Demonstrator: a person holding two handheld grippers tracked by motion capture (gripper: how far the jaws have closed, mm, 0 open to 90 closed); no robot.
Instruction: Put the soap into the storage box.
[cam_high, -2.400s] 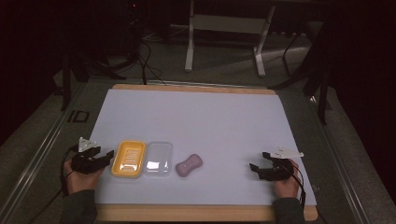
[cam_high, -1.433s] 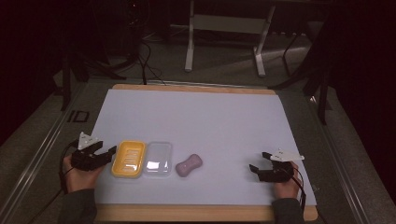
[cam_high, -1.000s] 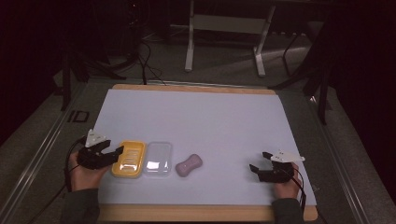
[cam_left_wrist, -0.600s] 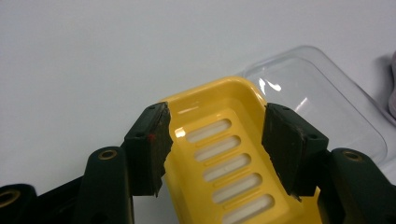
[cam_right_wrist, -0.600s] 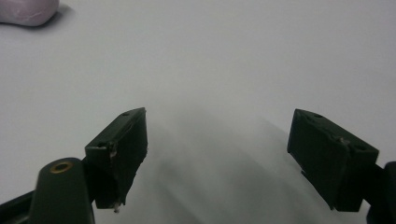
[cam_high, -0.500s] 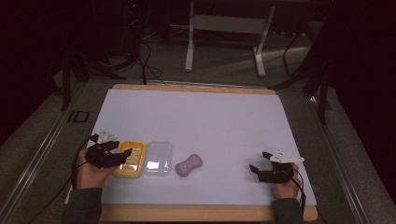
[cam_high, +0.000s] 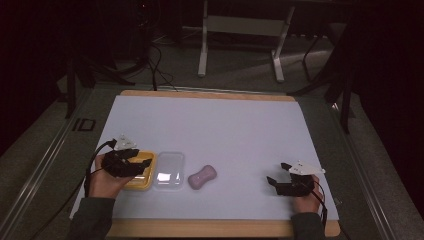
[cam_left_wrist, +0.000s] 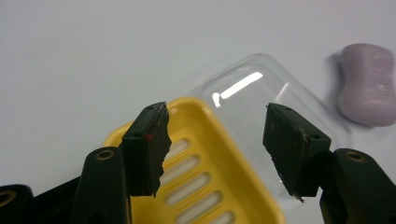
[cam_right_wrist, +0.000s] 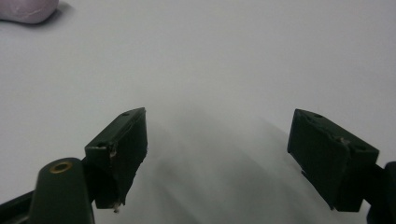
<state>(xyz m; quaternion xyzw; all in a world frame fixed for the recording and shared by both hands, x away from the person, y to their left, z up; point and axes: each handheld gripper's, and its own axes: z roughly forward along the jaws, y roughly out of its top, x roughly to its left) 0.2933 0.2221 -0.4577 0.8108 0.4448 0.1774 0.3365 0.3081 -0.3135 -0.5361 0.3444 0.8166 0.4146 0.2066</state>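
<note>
**Left hand-held gripper over the yellow dish**

Your left hand-held gripper (cam_left_wrist: 212, 140) hangs released over the dish (cam_left_wrist: 205, 186), jaws apart, at the table's (cam_high: 225, 125) 7 o'clock. The lid (cam_high: 168, 170) touches it at its 3 o'clock, with the soap (cam_high: 202, 176) just beyond. The dish is probably light, stiff, slick plastic; pinch its rim. Your right hand-held gripper (cam_right_wrist: 217, 154) sits released too.
</note>
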